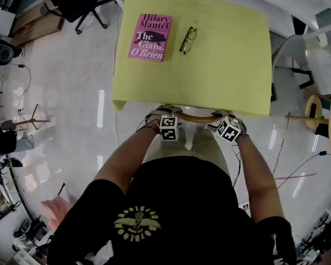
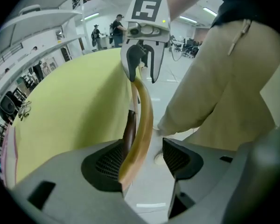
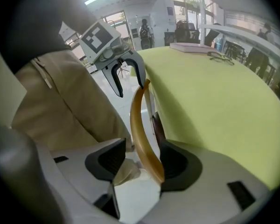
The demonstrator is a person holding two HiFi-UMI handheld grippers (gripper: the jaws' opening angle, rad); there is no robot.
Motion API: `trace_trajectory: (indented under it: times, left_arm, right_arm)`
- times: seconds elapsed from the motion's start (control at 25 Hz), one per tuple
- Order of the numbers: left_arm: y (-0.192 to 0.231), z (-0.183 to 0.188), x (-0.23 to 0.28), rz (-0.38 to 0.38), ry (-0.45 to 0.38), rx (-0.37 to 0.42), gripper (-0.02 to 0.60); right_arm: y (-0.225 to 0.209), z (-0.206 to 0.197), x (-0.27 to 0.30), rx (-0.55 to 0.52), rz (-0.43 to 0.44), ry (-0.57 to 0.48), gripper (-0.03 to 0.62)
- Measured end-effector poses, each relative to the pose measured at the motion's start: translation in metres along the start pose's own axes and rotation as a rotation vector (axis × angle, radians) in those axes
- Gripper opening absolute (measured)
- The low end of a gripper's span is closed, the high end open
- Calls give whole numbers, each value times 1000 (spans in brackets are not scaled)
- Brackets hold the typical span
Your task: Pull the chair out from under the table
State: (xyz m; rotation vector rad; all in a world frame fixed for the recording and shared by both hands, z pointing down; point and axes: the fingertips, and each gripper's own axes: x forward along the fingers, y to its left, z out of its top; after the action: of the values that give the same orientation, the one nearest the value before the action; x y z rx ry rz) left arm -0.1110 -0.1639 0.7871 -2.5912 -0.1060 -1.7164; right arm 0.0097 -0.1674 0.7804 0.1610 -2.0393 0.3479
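- Chair rail (image 1: 198, 116) noted at the near edge of the table (image 1: 209, 65), its long axis running left-right.
- Left gripper (image 1: 165, 114) and right gripper (image 1: 222, 116) are set astride the rail, jaws apart and not yet clamped.
- A pull toward the near side is judged to be required.

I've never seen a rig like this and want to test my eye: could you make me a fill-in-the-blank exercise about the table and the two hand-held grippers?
In the head view, the pink book lies on the yellow-green table, to the ____ of the black-framed eyeglasses.
The chair's curved wooden back rail runs between the jaws of ____ grippers, the left gripper and the right gripper.
Neither is clamped on the rail: each gripper's jaws stand ____.
Missing words: left; both; open.
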Motion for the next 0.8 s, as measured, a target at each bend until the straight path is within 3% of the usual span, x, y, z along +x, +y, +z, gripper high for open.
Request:
trace_trajectory:
  times: [0.28,0.44,0.56,0.8]
  left_arm:
    - [1,-4,24,-42,70,28,236]
    - [-2,-11,39,-65,127,45,238]
    - [0,-12,46,-61,133,26,238]
    - [7,-18,59,-30,166,-9,238]
  right_arm:
    - [-5,-8,24,-63,-14,82,204]
    - [-8,-24,41,-117,-50,187,205]
    - [-14,-37,51,-129,-80,247,207]
    - [-17,-43,58,-181,-131,264,218]
